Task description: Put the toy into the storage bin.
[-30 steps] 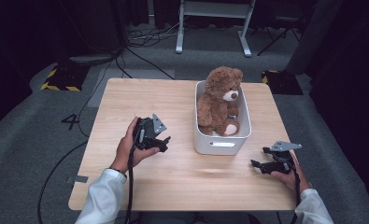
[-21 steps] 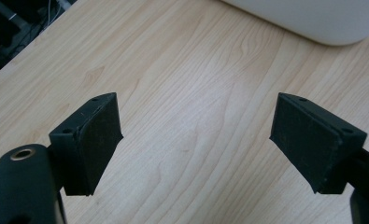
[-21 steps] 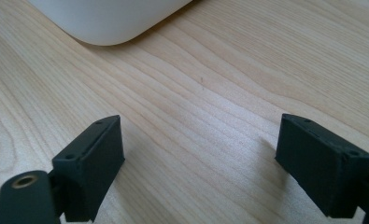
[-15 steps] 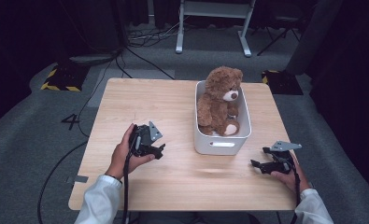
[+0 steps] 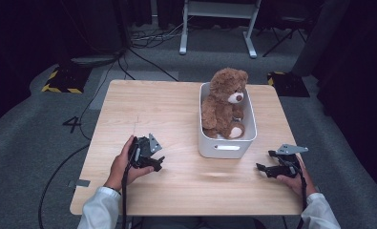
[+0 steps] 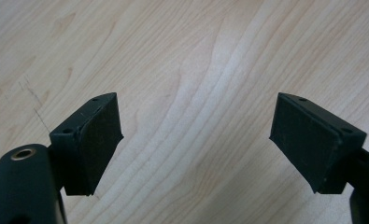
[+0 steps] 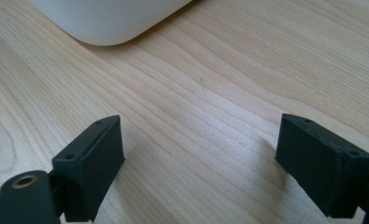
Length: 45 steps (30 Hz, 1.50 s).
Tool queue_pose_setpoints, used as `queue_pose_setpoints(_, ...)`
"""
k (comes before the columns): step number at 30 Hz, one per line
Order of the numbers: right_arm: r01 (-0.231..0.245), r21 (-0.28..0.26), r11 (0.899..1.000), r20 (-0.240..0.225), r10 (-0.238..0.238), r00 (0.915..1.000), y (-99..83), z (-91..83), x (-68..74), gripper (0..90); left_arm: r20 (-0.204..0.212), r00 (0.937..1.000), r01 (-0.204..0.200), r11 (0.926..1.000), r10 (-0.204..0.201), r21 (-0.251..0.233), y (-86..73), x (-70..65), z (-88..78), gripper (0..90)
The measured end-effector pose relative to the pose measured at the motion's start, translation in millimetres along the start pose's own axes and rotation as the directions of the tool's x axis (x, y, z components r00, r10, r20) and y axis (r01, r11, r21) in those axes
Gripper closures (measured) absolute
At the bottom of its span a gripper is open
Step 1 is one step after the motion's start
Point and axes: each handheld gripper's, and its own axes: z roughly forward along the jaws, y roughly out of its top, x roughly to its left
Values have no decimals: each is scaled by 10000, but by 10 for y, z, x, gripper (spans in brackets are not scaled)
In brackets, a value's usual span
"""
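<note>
The brown plush teddy bear point(image 5: 224, 102) sits upright inside the white rectangular plastic bin point(image 5: 226, 149) on the right half of the pale wooden table point(image 5: 176, 109), its head well above the rim and its muzzle turned toward my right; I judge the work in hand to be the bear and its bin, and neither of my tools touches them.

My left gripper point(image 5: 150, 160) rests low over bare wood to the left of the bin, its jaws spread wide with nothing between them, as the left gripper view makes plain point(image 6: 196, 149); my right gripper point(image 5: 267, 169) lies on the table near the front right corner of the bin, jaws likewise parted and empty point(image 7: 201, 168), with the bin's rounded white corner point(image 7: 107, 23) just ahead of them in the right gripper view.

To do the next reach well, I think I should lift both tools clear of the table first; come at the bear from above rather than across the bin wall; keep the jaws wide until they straddle a soft, full part such as the head or torso; then close gently, since plush gives and a shallow pinch of fur could slip; the light bin may shift if I nudge it.
</note>
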Motion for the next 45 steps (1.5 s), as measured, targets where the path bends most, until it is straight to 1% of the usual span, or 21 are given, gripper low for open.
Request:
queue_pose_setpoints(5, 4, -2, 10000, -2, -4, 10000, 0, 0, 0, 149, 199, 9991, 378, 9993, -377, -48, -122, -8, 20, 165)
queue_pose_setpoints(10, 0, -6, 10000, 2, 0, 10000, 0, 0, 0, 149, 271, 9979, 594, 9981, -590, -151, -249, -29, 11, 165)
queue_pose_setpoints(11, 3, -4, 10000, 1, -3, 10000, 0, 0, 0, 149, 368, 9970, 691, 9973, -682, -234, -276, -33, 6, 165)
queue_pose_setpoints(13, 3, -5, 10000, 2, -3, 10000, 0, 0, 0, 149, 376, 9959, 834, 9961, -823, -285, -334, -42, -3, 165)
queue_pose_setpoints(14, -22, -10, 10000, 11, 22, 10000, 0, 1, 2, 149, 444, 9941, 1009, 9942, -993, -362, -397, -45, -8, 165)
queue_pose_setpoints(15, -22, -10, 10000, 11, 22, 10000, 0, 1, 2, 149, 444, 9941, 1009, 9942, -993, -362, -397, -45, -8, 165)
queue_pose_setpoints(18, -5, -6, 10000, 7, 5, 10000, 0, 0, 1, 149, 410, 9923, 1186, 9920, -1169, -439, -490, -50, 0, 165)
queue_pose_setpoints(20, -6, -6, 10000, 8, 6, 10000, 0, 0, 1, 149, 518, 9893, 1383, 9895, -1361, -410, -542, -43, 3, 165)
queue_pose_setpoints(23, -4, -6, 10000, 8, 4, 10000, 0, 0, 0, 149, 481, 9867, 1576, 9865, -1555, -439, -609, -34, 1, 165)
queue_pose_setpoints(26, -15, -5, 10000, 18, 15, 10000, 0, 0, 2, 149, 674, 9797, 1921, 9802, -1888, -473, -669, -12, -9, 165)
queue_pose_setpoints(30, -27, -6, 10000, 25, 27, 10000, -1, -1, 3, 149, 751, 9733, 2210, 9739, -2169, -513, -746, -2, -47, 164)
queue_pose_setpoints(31, -22, -1, 10000, 27, 22, 10000, -1, -1, 3, 149, 828, 9670, 2458, 9678, -2409, -544, -792, 3, -65, 163)
queue_pose_setpoints(32, -22, -1, 10000, 27, 22, 10000, -1, -1, 3, 149, 828, 9670, 2458, 9678, -2409, -544, -792, 3, -65, 162)
queue_pose_setpoints(34, -26, -4, 10000, 26, 26, 10000, -1, -1, 3, 149, 1023, 9534, 2903, 9553, -2838, -555, -845, 12, -75, 159)
queue_pose_setpoints(35, -25, -4, 10000, 26, 25, 10000, -1, -1, 3, 149, 990, 9472, 3109, 9490, -3048, -531, -865, 19, -88, 156)
queue_pose_setpoints(36, -24, -3, 10000, 23, 24, 10000, -1, -1, 3, 149, 875, 9434, 3249, 9444, -3198, -514, -883, 20, -103, 157)
queue_pose_setpoints(37, -24, -3, 10000, 23, 24, 10000, -1, -1, 3, 149, 801, 9411, 3331, 9413, -3285, -541, -902, 18, -115, 157)
queue_pose_setpoints(38, -26, -3, 10000, 24, 26, 10000, -1, -1, 3, 149, 746, 9404, 3358, 9405, -3317, -511, -922, 19, -132, 157)
queue_pose_setpoints(39, -24, -2, 10000, 25, 24, 10000, -1, -1, 3, 149, 689, 9377, 3442, 9376, -3405, -505, -938, 17, -145, 156)
queue_pose_setpoints(42, -25, -3, 10000, 25, 25, 10000, -1, -1, 3, 149, 650, 9377, 3448, 9373, -3414, -513, -992, 10, -187, 156)
queue_pose_setpoints(45, 10, -11, 10000, 18, -10, 10000, 2, 3, -1, 148, 571, 9340, 3554, 9333, -3526, -518, -1033, 3, -220, 156)
